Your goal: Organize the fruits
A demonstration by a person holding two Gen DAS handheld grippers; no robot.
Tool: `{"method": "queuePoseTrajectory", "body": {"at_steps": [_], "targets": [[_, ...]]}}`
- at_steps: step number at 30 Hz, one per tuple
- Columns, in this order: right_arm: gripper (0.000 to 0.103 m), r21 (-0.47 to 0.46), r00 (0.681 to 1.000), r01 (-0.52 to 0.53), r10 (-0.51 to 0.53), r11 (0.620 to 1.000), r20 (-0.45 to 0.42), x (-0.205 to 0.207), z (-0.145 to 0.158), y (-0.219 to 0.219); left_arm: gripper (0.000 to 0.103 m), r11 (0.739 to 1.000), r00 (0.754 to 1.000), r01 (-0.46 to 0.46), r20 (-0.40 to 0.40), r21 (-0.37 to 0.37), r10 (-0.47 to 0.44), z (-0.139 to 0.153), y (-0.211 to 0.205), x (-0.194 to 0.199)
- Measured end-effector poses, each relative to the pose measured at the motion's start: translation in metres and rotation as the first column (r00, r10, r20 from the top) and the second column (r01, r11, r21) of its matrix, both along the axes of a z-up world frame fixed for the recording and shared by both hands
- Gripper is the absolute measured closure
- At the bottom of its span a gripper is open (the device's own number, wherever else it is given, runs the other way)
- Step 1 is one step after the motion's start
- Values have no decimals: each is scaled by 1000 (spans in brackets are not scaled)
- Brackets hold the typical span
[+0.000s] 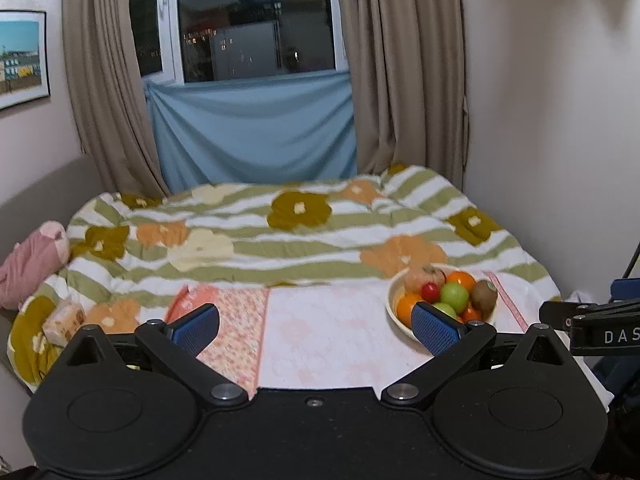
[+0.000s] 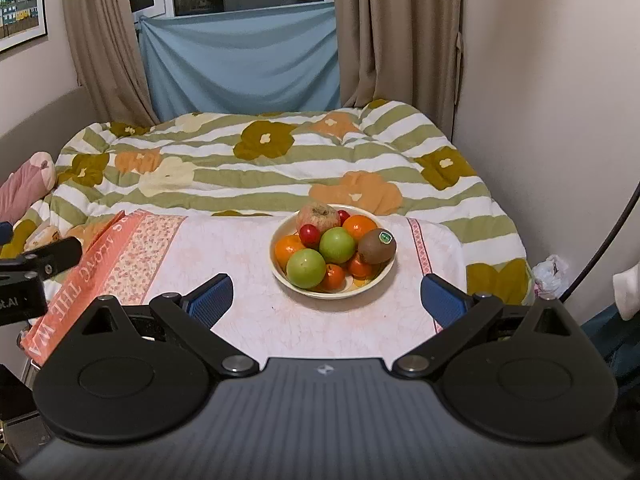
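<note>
Left claw [image 1: 316, 326] pad hides bowl [image 1: 394, 312] front

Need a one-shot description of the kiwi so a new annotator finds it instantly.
Start at the pale pink cloth spread at the near end of the flowered bed, then find the cream bowl of fruit on it. The kiwi sits at the bowl's right rim: the only brown, fuzzy fruit, with a small green sticker on top, beside the smooth green apples and oranges.

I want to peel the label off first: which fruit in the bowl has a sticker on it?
The brown kiwi at the right edge of the bowl. It carries a small green sticker on top; the green apples, oranges and red fruits show none.
</note>
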State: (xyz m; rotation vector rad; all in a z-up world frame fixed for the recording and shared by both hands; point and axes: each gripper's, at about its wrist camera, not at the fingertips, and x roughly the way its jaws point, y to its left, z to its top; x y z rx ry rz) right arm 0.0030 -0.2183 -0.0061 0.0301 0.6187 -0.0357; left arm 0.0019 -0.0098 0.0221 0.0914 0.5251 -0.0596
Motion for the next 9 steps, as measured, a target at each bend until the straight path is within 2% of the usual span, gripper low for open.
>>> {"method": "queuePoseTrajectory", "body": {"at_steps": [5,9], "targets": [[0,2,1000,-9,9,1000,-14,9,-2,-4,0,998,997,-42,67,48,39,4,-2,-5],[0,7,1000,-10,10,1000,-20,14,-4,-6,0,999,998,-41,53,13,41,4,1,0]]}}
